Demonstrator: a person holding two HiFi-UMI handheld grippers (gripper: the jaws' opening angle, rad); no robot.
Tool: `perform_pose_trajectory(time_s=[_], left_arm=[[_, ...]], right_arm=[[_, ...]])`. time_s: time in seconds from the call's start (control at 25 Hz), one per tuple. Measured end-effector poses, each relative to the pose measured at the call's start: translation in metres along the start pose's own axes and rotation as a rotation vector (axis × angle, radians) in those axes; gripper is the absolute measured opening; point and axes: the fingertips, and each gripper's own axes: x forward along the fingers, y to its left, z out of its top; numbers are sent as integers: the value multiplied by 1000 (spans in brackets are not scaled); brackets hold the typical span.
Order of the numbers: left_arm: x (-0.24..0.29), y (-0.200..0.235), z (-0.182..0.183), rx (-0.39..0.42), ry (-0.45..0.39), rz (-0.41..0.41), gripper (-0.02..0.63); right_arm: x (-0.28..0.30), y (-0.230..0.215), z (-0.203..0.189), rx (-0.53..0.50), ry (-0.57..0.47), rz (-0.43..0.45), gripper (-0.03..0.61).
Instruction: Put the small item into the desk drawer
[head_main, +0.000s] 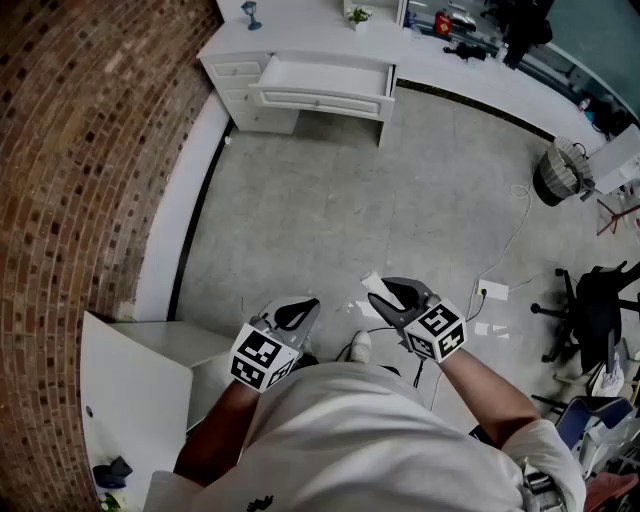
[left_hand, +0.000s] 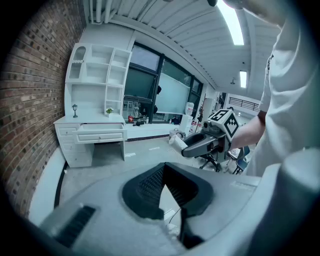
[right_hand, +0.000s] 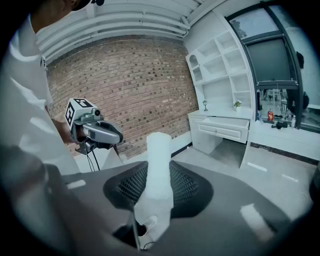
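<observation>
The right gripper (head_main: 388, 297) was clamped on the small item (right_hand: 159, 170), a pale, tube-like piece standing up between its jaws with its top poking past the tips. The left gripper (left_hand: 164, 167) hung beside it, its tips together and nothing between them. Both were close in front of the person, while the white table (head_main: 300, 35) stood at the far side against the brick wall (head_main: 70, 150), well apart from them across bare floor (head_main: 330, 200). Its drawer (head_main: 320, 82) was already pulled out.

The step in hand appeared to be the carry. It would go best with the grip kept firm and the item upright during the walk, since so much of it stood clear of the pads and could pivot. At the table, the right gripper should come in from above the open drawer, lower the item inside its front wall, and release only once it was resting on the bottom. The free left gripper could steady or shut the drawer.
</observation>
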Motion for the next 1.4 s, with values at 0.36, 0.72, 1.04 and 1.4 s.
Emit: perform_pose_trajectory(time_s=[0.36, 0.72, 1.04, 1.4], left_arm=[[-59, 58, -15, -66, -50, -22, 6], [-105, 111, -41, -56, -54, -51, 6], [-109, 157, -36, -74, -80, -43, 6], [-72, 227, -5, -147, -85, 33, 6]], right_arm=[[61, 27, 37, -41, 21, -26, 143], [123, 43, 70, -13, 5, -82, 144], [151, 25, 102, -46, 16, -119, 144], [212, -45, 149, -92, 25, -45, 144]])
